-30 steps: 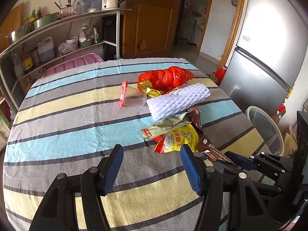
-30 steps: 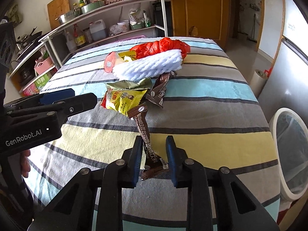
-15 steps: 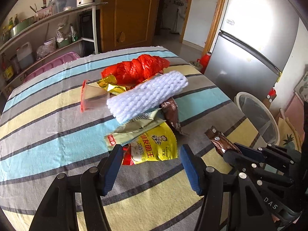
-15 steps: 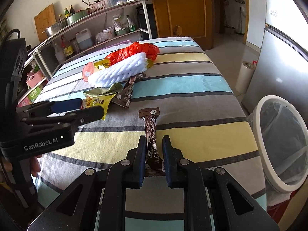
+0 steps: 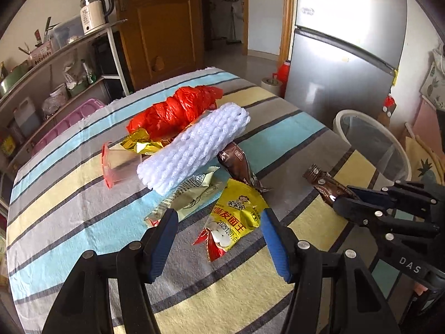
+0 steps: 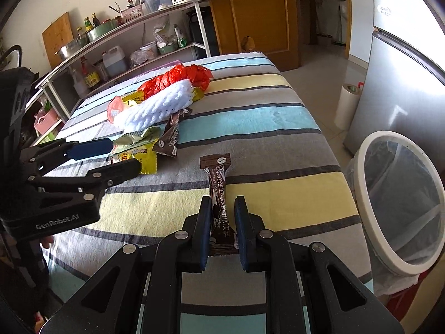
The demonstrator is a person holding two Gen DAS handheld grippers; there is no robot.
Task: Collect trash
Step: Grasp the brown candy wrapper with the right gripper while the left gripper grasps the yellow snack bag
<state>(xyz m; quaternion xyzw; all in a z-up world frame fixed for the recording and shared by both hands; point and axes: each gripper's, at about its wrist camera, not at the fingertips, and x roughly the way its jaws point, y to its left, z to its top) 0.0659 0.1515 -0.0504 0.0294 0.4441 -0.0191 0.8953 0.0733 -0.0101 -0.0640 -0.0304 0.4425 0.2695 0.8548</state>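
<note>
My right gripper (image 6: 222, 208) is shut on a long brown coffee sachet (image 6: 218, 186), held up off the striped table (image 6: 278, 117); the same brown coffee sachet (image 5: 324, 185) shows in the left wrist view, sticking out of the right gripper (image 5: 350, 199). My left gripper (image 5: 218, 222) is open just above a yellow snack wrapper (image 5: 236, 217), a fingertip on either side, nothing gripped. In the right wrist view the left gripper (image 6: 116, 156) hovers over the yellow snack wrapper (image 6: 144, 157). A white-rimmed bin (image 6: 403, 203) stands beside the table.
Behind the yellow wrapper lie a pale green wrapper (image 5: 192, 197), a brown packet (image 5: 239, 167), white foam netting (image 5: 194, 146), a red plastic bag (image 5: 175, 111), a gold wrapper (image 5: 139, 144) and a clear cup with a red lid (image 5: 116, 164). A fridge (image 5: 345, 64) and shelves (image 6: 133, 44) flank the table.
The right gripper closed tighter on the brown sachet and lifted it off the cloth, drawing it toward the table's near right. The left gripper slid forward to the yellow wrapper and rolled.
</note>
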